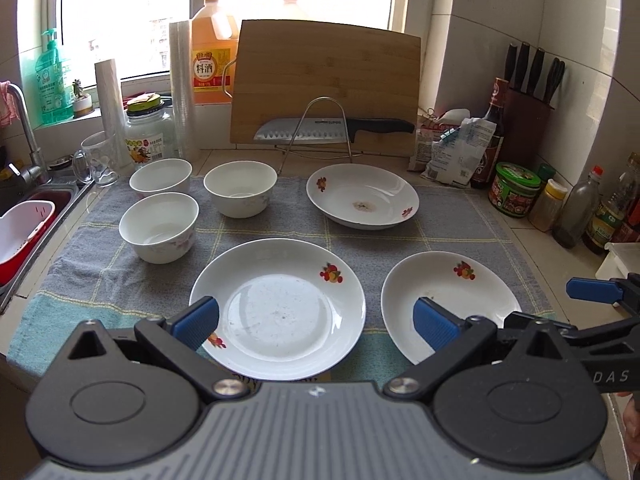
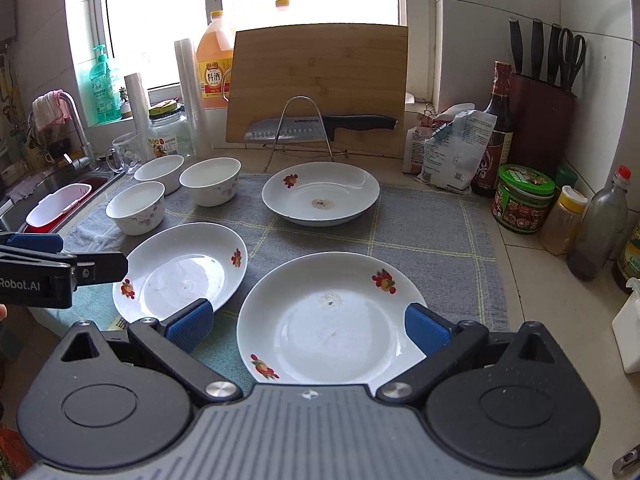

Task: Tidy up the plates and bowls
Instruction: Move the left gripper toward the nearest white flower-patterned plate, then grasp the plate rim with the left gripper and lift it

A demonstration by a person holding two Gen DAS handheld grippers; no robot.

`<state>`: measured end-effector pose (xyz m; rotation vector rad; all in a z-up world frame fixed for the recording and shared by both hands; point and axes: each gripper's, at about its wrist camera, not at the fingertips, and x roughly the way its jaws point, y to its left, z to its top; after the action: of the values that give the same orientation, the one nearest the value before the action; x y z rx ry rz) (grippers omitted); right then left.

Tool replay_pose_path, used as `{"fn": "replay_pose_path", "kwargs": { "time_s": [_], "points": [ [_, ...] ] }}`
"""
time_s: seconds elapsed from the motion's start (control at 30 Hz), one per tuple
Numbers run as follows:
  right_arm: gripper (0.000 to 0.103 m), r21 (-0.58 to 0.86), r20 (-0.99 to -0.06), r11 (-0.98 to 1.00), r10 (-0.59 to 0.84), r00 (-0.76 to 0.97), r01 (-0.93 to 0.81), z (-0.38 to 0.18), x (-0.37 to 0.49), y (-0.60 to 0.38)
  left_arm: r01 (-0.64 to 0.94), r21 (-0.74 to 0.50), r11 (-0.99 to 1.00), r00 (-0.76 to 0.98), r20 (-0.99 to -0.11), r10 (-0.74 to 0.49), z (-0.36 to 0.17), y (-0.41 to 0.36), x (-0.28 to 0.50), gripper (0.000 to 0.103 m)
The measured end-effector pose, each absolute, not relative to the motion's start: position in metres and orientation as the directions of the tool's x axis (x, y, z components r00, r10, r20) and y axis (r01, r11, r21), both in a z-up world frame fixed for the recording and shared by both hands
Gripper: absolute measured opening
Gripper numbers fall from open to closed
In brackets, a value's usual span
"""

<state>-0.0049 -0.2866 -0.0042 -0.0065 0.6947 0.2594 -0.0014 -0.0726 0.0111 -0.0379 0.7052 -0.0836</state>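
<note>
Blue-padded jaws of left gripper [image 1: 316, 322] and right gripper [image 2: 307, 326] gape wide, empty.

The orange jug [image 1: 211, 46], standing far ahead of the left gripper's fingers [image 1: 196, 322] by the window, is showing "料酒" on its yellow label. In the right wrist view, "Robot.AI" is reading in white on the black body of the left gripper [image 2: 38, 276], off to the left of the right gripper's fingers [image 2: 426, 330]. In the left wrist view, "DAS" is showing on the right gripper [image 1: 608, 376], right of the fingers. Other labels are staying too small to read.
</note>
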Motion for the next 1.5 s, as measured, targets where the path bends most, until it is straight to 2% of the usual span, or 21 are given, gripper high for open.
{"fn": "replay_pose_path", "kwargs": {
  "time_s": [0.37, 0.7, 1.0, 1.5],
  "points": [
    [0.103, 0.084, -0.663, 0.965, 0.24, 0.709, -0.248, -0.041, -0.005, -0.314, 0.108, -0.083, 0.991, 0.746, -0.652, -0.136, 0.001, -0.09, 0.006, 0.102],
    [0.103, 0.074, -0.702, 0.952, 0.262, 0.662, -0.298, -0.087, -0.005, -0.318, 0.149, -0.03, 0.988, 0.775, -0.618, -0.135, 0.006, -0.108, 0.014, 0.102],
    [0.103, 0.02, -0.72, 0.946, 0.238, 0.652, -0.323, -0.111, 0.003, -0.322, 0.176, 0.017, 0.984, 0.768, -0.628, -0.126, 0.0, -0.124, 0.026, 0.102],
    [0.103, -0.001, -0.702, 0.948, 0.225, 0.676, -0.317, -0.123, 0.003, -0.323, 0.373, 0.004, 0.928, 0.678, -0.684, -0.27, -0.022, -0.149, 0.077, 0.102]
  ]
}}
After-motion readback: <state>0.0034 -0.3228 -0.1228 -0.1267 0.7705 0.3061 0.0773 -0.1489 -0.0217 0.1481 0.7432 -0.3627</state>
